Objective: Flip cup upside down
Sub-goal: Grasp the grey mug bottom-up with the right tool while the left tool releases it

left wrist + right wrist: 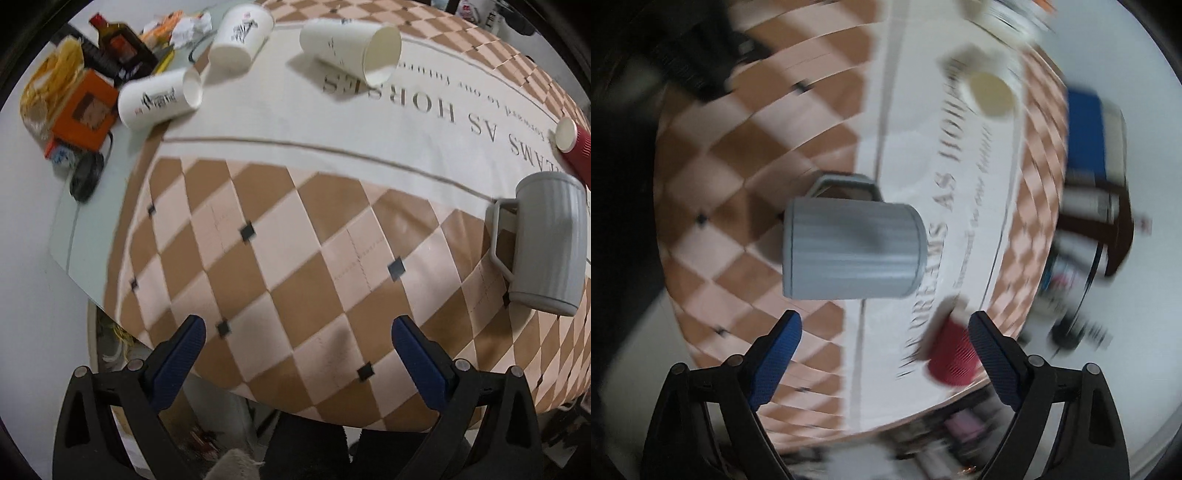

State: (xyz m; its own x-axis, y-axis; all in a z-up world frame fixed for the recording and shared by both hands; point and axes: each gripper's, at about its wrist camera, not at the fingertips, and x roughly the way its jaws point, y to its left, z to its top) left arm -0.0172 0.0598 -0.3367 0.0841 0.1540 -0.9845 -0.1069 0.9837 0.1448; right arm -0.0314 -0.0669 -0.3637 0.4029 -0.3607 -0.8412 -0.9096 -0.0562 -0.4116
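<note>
Hovering with fingers spread and holding nothing, the left tool (297,334) and right tool (884,330) hang above the checkered tabletop (280,236); the grey ribbed plastic mug (849,249) with an angular handle stands there, beside a red textured cup (951,356) lying sideways.

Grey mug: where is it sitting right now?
The grey mug stands on the checkered tablecloth at the left wrist view's right edge, beside the tipped red cup; it is centred ahead of the open right gripper.
</note>
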